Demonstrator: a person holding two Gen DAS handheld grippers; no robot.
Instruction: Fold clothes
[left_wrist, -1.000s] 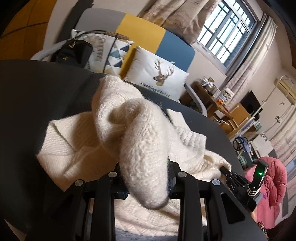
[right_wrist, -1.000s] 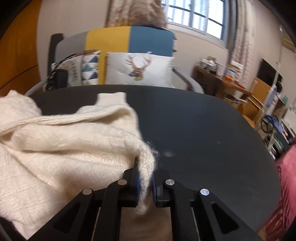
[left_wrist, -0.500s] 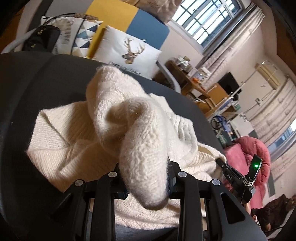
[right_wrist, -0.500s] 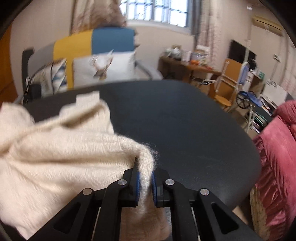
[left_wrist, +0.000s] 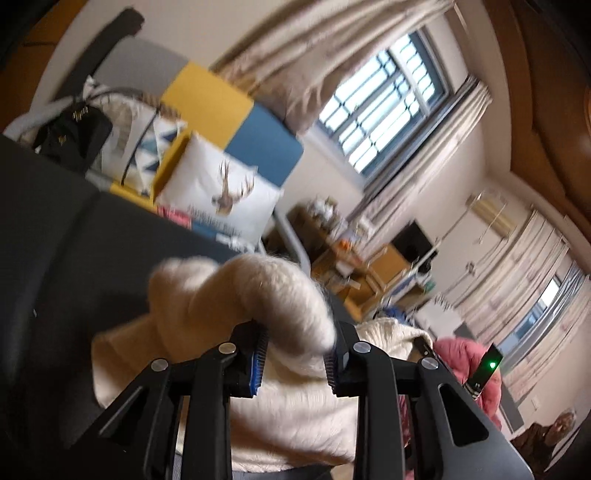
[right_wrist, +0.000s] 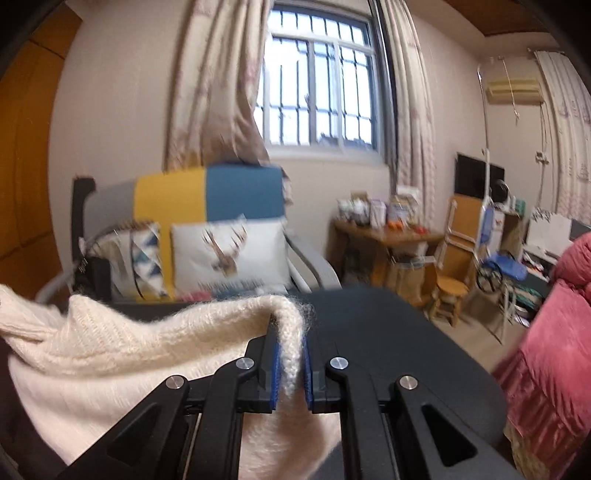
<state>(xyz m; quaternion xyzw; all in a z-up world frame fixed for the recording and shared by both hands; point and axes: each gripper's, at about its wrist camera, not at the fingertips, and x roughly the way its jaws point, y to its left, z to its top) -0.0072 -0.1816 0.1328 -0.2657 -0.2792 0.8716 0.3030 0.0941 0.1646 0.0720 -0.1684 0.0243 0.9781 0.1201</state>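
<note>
A thick roll of the cream knit sweater (left_wrist: 280, 295) is pinched between the pads of the left gripper (left_wrist: 295, 354); the rest of the garment hangs below and ahead of it. A thin edge of the same sweater (right_wrist: 110, 354) is clamped in the right gripper (right_wrist: 290, 363), whose jaws are pressed nearly together on the fabric, with the bulk trailing away to its left. Beyond both grippers lies the dark tabletop (right_wrist: 388, 332), and further off an armchair (right_wrist: 229, 199) with a deer cushion (right_wrist: 229, 254). The right-hand grip is judged marginal: only fuzzy edge yarn is held, so slippage may occur under the garment's weight. Uneven tension between the two grips may produce a skewed fold.
</note>
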